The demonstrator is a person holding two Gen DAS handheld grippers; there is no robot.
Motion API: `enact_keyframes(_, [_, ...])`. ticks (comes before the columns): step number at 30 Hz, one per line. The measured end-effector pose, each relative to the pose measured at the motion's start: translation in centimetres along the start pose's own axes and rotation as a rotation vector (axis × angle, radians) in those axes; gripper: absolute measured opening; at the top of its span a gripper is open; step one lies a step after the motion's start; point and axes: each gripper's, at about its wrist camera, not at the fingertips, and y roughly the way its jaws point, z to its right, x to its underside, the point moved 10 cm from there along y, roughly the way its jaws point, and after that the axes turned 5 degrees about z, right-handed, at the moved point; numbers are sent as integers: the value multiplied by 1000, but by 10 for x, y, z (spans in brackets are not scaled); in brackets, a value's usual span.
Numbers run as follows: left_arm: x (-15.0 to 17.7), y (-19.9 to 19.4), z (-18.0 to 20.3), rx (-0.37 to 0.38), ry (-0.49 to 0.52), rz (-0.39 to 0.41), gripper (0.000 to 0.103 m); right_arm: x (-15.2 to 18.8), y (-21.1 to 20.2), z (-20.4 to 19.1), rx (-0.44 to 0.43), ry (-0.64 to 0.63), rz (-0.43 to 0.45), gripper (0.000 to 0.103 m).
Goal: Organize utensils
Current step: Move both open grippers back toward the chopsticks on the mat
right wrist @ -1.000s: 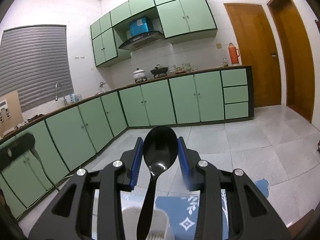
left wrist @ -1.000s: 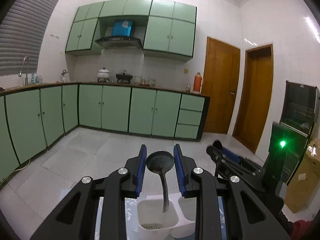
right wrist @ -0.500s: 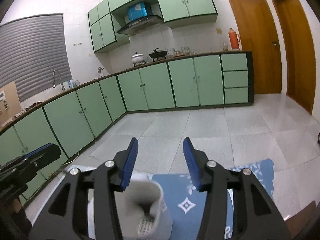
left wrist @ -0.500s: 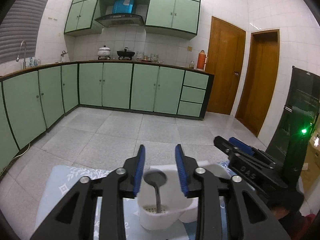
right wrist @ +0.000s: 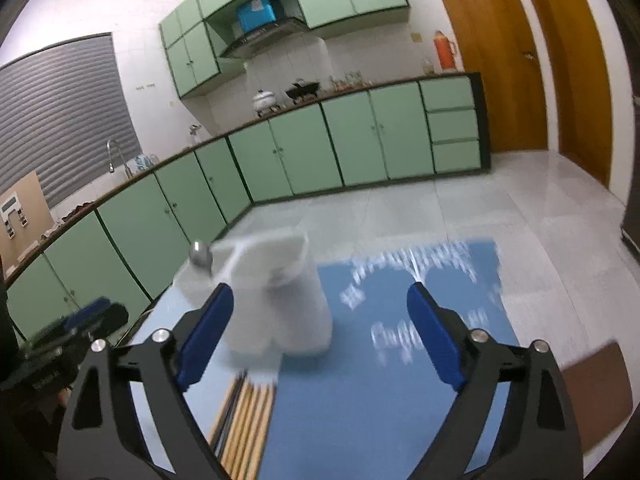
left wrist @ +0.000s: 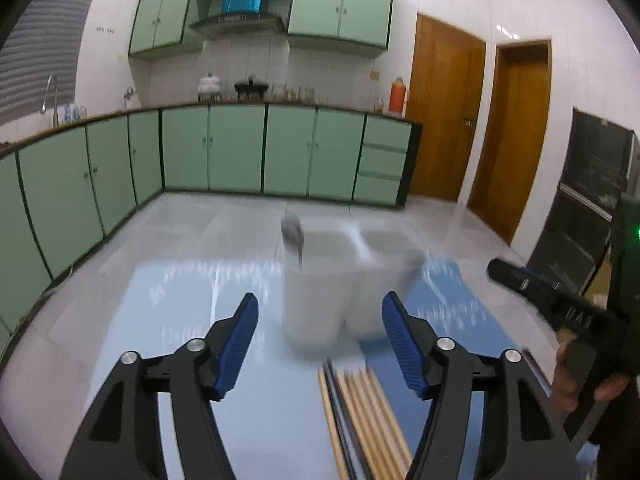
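A white two-compartment utensil holder (left wrist: 344, 280) stands on a blue patterned mat (left wrist: 192, 320); it also shows in the right wrist view (right wrist: 280, 304). A metal spoon (left wrist: 293, 236) stands in its left compartment, bowl up, and shows in the right wrist view (right wrist: 201, 255). Several wooden and dark chopsticks (left wrist: 360, 412) lie on the mat in front of the holder, also in the right wrist view (right wrist: 244, 416). My left gripper (left wrist: 320, 344) is open and empty, pulled back from the holder. My right gripper (right wrist: 320, 332) is open and empty. Both views are motion-blurred.
The right gripper's body (left wrist: 560, 304) and the hand holding it are at the right of the left wrist view. The left gripper's body (right wrist: 60, 340) is at the left of the right wrist view. Green kitchen cabinets (left wrist: 240, 152) and wooden doors (left wrist: 444, 120) stand beyond the table.
Both grippers let their spoons go into the holder, opened wide and pulled back and down from it. The chopsticks have come into view.
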Motion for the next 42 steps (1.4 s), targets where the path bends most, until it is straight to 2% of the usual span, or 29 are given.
enact_keyframes(6, [82,-28,5,-17,23,-145,65,70,-38,-1,23,17,-127,88])
enact_keyframes(7, [96,-33,5,-20,16,-172,65,73,-40,-5,25,17,-137,88])
enact_keyframes(13, [143,-55,5,-23,-6,-263,65,119,-63,-7,41,28,-213,88])
enact_keyframes(17, [167,-66,10,-28,35,-295,65,132,-74,-10,43,8,-227,88])
enact_keyframes(24, [186,-75,9,-50,44,-322,64,159,-88,-16,39,-10,-266,88])
enact_keyframes(30, [190,-78,10,-62,58,-316,63,163,-94,-22,37,-21,-270,88])
enact_keyframes(31, [190,-79,9,-67,57,-313,63,163,-95,-23,37,-27,-268,88])
enact_keyframes(33, [191,-79,0,-109,61,-319,55,163,-96,-25,36,-37,-267,88])
enact_keyframes(34, [191,-80,-3,-110,54,-317,55,164,-96,-26,33,-38,-268,88])
enact_keyframes(38, [191,-84,-3,-99,45,-313,55,173,-98,-35,15,-54,-291,85])
enact_keyframes(42, [193,-90,9,-45,43,-303,55,183,-102,-44,5,-79,-303,85])
